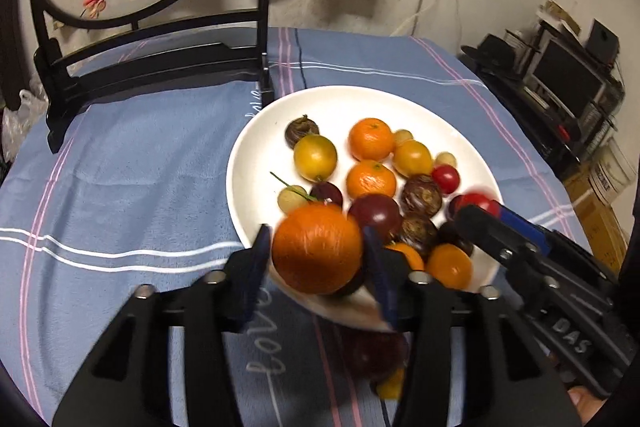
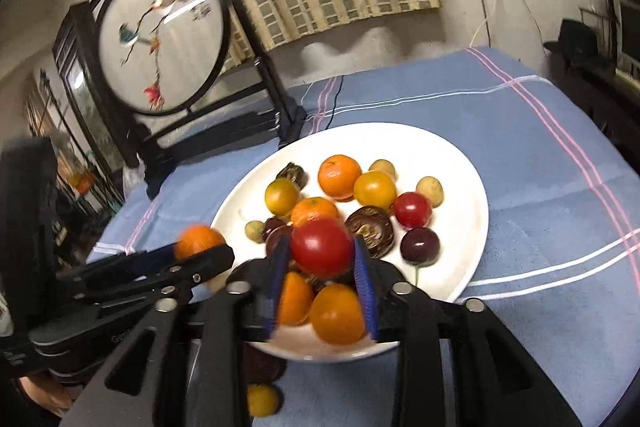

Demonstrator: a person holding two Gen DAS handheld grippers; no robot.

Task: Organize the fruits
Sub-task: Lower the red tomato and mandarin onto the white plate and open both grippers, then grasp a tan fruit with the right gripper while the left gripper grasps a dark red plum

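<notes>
A white plate [image 1: 256, 163] on the blue cloth holds several small fruits: tangerines, yellow and red tomatoes, dark cherries and brown chestnut-like ones. My left gripper [image 1: 318, 257] is shut on an orange tangerine [image 1: 318, 247] above the plate's near rim. My right gripper [image 2: 322, 261] is shut on a red tomato [image 2: 322, 247] above the plate [image 2: 460, 187]. The right gripper also shows in the left wrist view [image 1: 480, 211], and the left gripper with its tangerine shows in the right wrist view [image 2: 200, 247].
A round embroidered screen on a black stand [image 1: 140, 59] stands at the back left of the table. A yellow fruit [image 2: 262, 399] and a dark fruit [image 2: 264, 367] lie on the cloth before the plate. A black cable [image 1: 300, 59] runs over the far edge.
</notes>
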